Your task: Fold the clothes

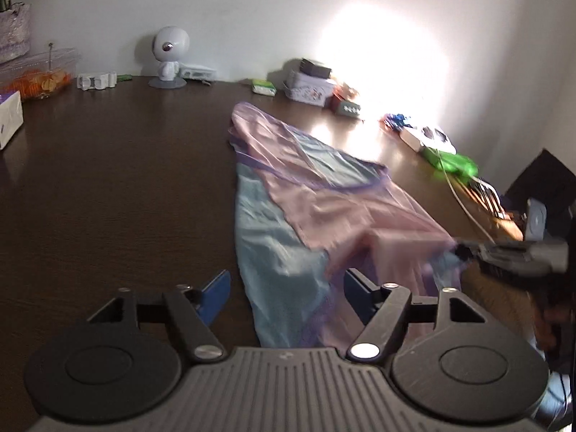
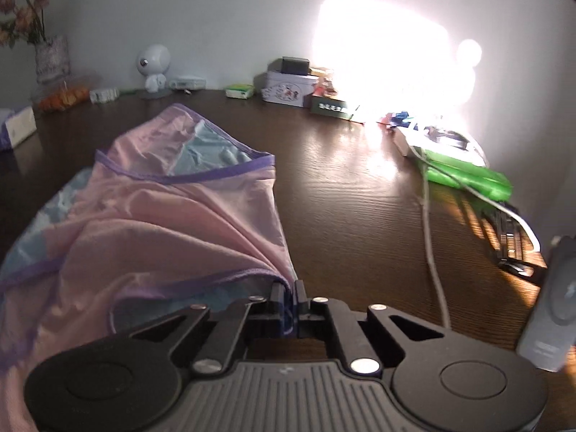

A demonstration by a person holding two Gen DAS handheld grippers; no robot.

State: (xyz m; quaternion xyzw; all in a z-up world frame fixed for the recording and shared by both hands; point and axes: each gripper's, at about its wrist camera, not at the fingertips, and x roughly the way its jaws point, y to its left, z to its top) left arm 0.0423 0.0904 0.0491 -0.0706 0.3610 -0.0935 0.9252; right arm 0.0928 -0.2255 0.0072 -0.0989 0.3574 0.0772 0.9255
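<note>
The pink-and-blue garment (image 1: 306, 216) lies on the dark counter (image 1: 108, 180). The right hand-held gripper (image 2: 288, 298) is clenched on its purple hem; carry that edge low and taut so the fold lands straight. The left hand-held gripper (image 1: 288, 288) is released, jaws wide, astride the near cloth without gripping it.

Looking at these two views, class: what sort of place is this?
Probably a home room: a cluttered dark wooden table against a white wall, with a flower vase, a decorated tin and a pink garment being folded.
</note>
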